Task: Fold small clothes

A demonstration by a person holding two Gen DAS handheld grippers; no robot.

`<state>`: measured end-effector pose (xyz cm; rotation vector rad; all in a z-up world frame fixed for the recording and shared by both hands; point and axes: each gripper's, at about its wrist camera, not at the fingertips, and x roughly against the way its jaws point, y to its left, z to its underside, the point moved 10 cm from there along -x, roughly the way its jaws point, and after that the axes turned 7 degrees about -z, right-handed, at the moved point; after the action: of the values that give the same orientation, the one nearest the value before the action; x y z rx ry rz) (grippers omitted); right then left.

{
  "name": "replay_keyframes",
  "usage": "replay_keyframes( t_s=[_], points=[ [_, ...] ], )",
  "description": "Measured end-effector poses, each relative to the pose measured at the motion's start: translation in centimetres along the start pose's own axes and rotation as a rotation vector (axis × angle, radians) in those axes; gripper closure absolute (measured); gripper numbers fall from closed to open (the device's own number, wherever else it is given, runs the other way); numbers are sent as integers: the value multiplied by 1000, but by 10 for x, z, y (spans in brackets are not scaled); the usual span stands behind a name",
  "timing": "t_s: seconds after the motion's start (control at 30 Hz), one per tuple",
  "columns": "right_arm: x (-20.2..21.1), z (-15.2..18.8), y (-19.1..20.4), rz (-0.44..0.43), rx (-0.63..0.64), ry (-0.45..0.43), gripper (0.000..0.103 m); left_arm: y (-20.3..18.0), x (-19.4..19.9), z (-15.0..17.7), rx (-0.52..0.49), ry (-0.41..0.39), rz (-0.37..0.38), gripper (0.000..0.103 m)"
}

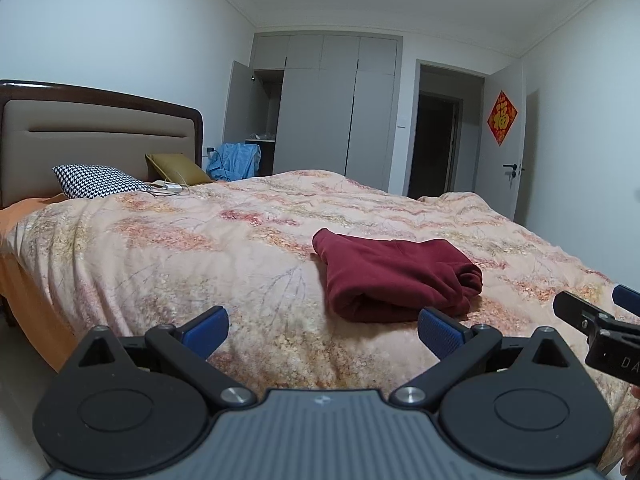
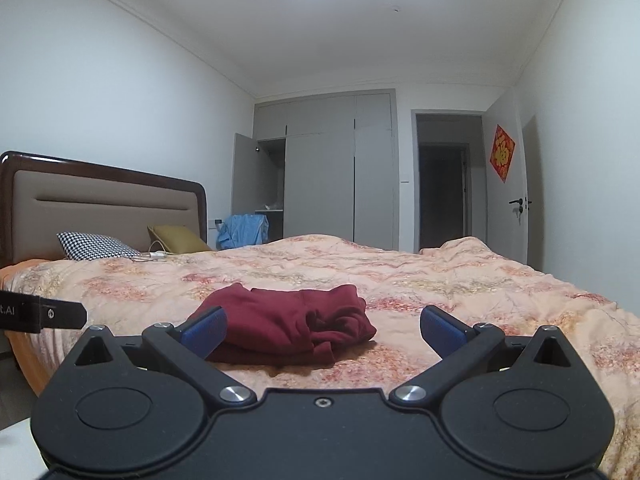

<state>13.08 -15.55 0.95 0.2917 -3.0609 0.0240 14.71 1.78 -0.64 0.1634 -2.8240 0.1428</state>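
Ahead of both tongs, a folded dark red garment point(image 1: 394, 276) lies on the floral bedspread point(image 1: 180, 248). Left gripper point(image 1: 323, 330) is spread wide, holding nothing, garment forward and slightly right. Right gripper point(image 2: 323, 330) also gapes empty, garment just beyond its left finger.

From where I steered, the bed point(image 1: 160, 248) under its floral quilt filled the frame's middle. A folded dark red garment point(image 1: 394, 276) lay on it right of centre; a houndstooth pillow point(image 1: 94, 181), an olive cushion point(image 1: 178, 168) and a white cabled charger point(image 1: 170, 187) sat at left.
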Motion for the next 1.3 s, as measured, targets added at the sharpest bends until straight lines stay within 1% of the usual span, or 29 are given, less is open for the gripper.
replay_keyframes(
  t_s=[0.17,0.37,1.3],
  points=[
    [-3,4,-1,-1,-6,16,0,0,-1,4,4,9,0,0],
    [-4,5,0,-2,-8,15,0,-1,-6,7,-10,21,3,0],
    [-7,7,0,-6,-6,22,0,1,-6,9,-2,27,-4,0]
  ],
)
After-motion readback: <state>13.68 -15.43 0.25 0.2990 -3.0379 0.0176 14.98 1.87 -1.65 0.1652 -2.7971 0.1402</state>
